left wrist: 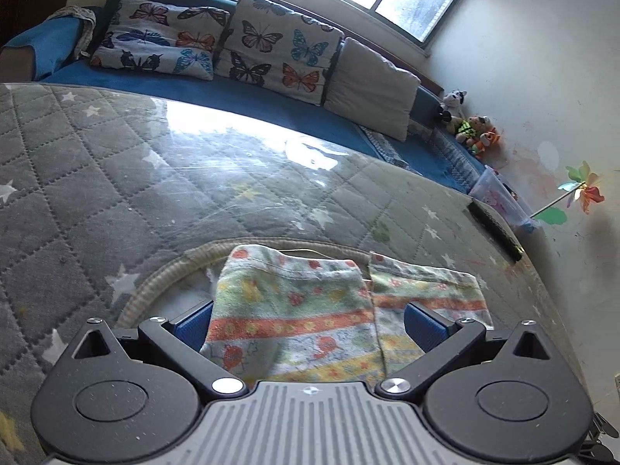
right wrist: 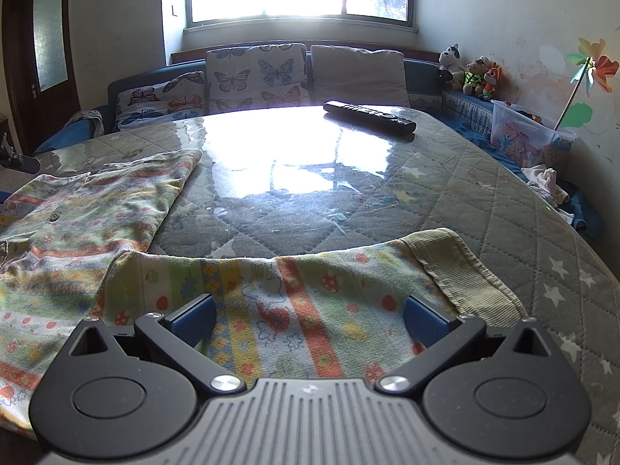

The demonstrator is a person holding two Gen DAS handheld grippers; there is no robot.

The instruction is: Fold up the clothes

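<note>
A child's garment (right wrist: 97, 209) printed with orange, yellow and green bands lies spread on the table. In the right wrist view its sleeve (right wrist: 294, 302) runs across the near edge and ends in a ribbed olive cuff (right wrist: 465, 271). My right gripper (right wrist: 310, 319) is open over this sleeve, a blue pad on each side. In the left wrist view, two folded cloth parts (left wrist: 294, 310) lie side by side inside a curved ribbed band (left wrist: 170, 275). Over them, my left gripper (left wrist: 309, 324) stands open. I cannot tell whether either gripper touches the cloth.
The table (right wrist: 348, 201) has a grey quilted star cover under glossy clear plastic. A black remote (right wrist: 368, 116) lies at its far side. Behind it stands a blue sofa (left wrist: 193, 85) with butterfly cushions and soft toys (right wrist: 472, 73). At the right are a plastic box (right wrist: 527, 139) and a pinwheel.
</note>
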